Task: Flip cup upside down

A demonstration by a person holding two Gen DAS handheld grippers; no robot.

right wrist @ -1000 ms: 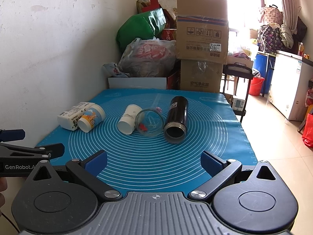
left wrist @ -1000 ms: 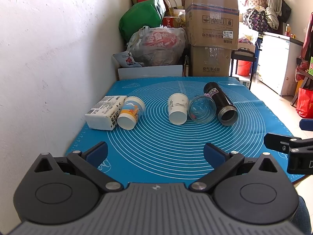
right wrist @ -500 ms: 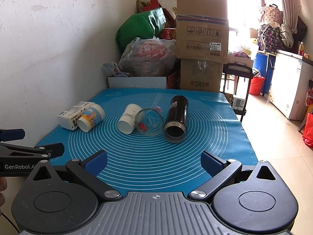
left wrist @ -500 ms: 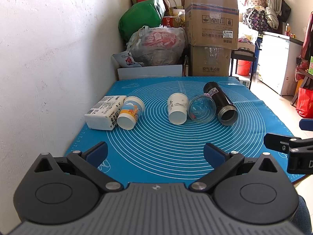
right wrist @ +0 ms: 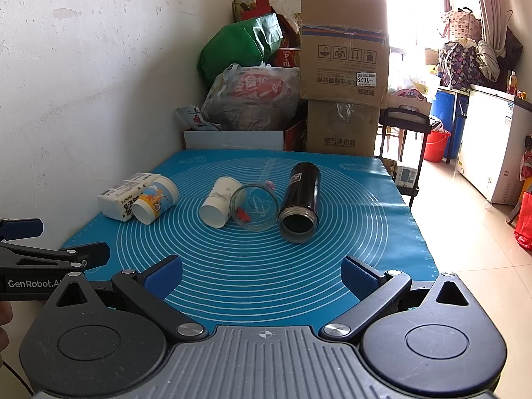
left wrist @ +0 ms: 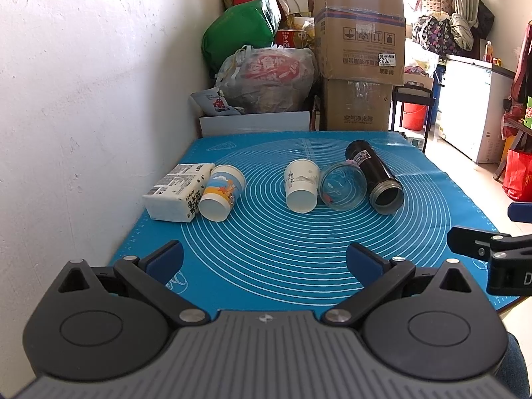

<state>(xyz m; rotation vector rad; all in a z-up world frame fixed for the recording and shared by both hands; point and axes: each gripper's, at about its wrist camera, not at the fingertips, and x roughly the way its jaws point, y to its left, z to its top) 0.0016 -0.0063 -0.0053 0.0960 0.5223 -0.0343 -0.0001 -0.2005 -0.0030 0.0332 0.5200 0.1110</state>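
White paper cup (left wrist: 301, 186), on its side just left of the clear glass (left wrist: 343, 186): light, crushable, best gripped mid-wall; left gripper (left wrist: 264, 259) and right gripper (right wrist: 261, 271) wide, empty.

I see bright daylight blown out at the window (right wrist: 395, 10), sharp focus, fisheye bending and dark corners.

On the blue silicone mat (left wrist: 299, 249) lie, left to right — white carton (left wrist: 178, 191), printed paper cup (left wrist: 221, 193), white paper cup (left wrist: 301, 186), clear glass jar (left wrist: 342, 186), black steel flask (left wrist: 374, 176); cardboard boxes (left wrist: 360, 66) stand behind.
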